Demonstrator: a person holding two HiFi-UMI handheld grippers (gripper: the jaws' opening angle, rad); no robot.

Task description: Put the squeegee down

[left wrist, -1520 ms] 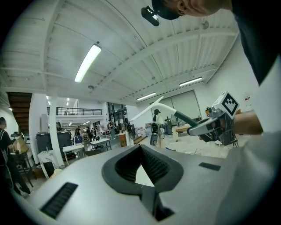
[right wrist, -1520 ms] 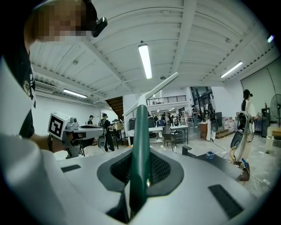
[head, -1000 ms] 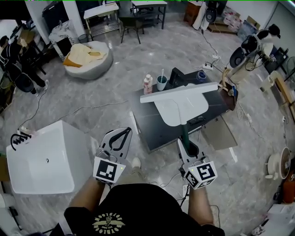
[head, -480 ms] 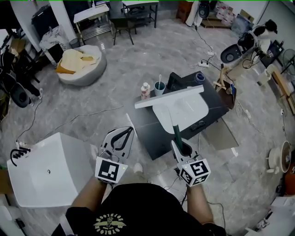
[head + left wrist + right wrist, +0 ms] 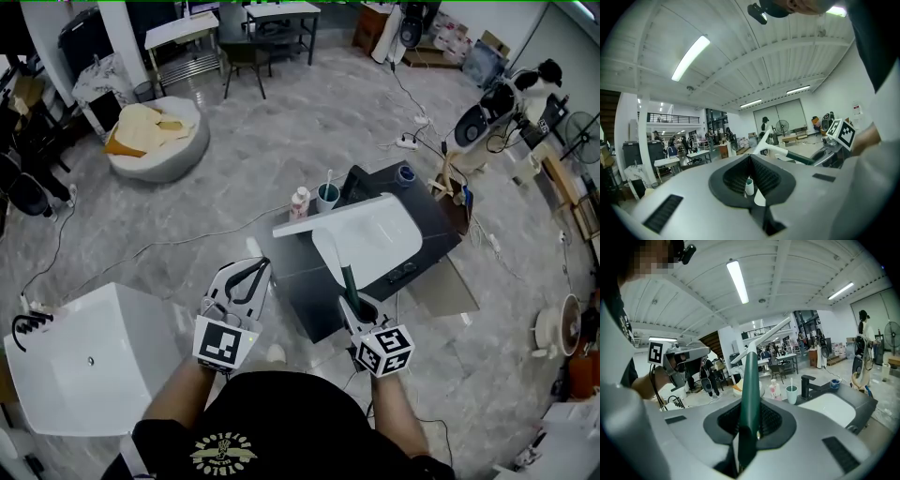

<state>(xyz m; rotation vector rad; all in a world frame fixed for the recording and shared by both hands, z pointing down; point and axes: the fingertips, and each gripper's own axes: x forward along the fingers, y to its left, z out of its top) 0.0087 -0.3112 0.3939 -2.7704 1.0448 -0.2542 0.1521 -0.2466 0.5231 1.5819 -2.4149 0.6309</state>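
Observation:
The squeegee has a dark green handle point(image 5: 347, 281) and a long white blade point(image 5: 333, 216). In the head view the blade hangs over the dark table point(image 5: 309, 281) and the near left part of the white basin point(image 5: 384, 234). My right gripper point(image 5: 352, 302) is shut on the green handle point(image 5: 751, 394), with the blade point(image 5: 761, 341) slanting up ahead of it. My left gripper point(image 5: 251, 269) floats left of the table, shut and holding nothing. In the left gripper view its jaws point(image 5: 750, 157) meet at the tips, and the squeegee point(image 5: 801, 159) shows to the right.
At the table's far edge stand a small bottle point(image 5: 300, 202), a cup with a toothbrush point(image 5: 327, 195), a black faucet point(image 5: 356, 183) and a blue roll point(image 5: 405, 174). A white tub point(image 5: 84, 361) sits on the floor at lower left. Cables cross the grey floor.
The right gripper and squeegee have sunk and drifted left in the head view, the blade now lower over the basin. The left gripper shifted slightly and stays shut.

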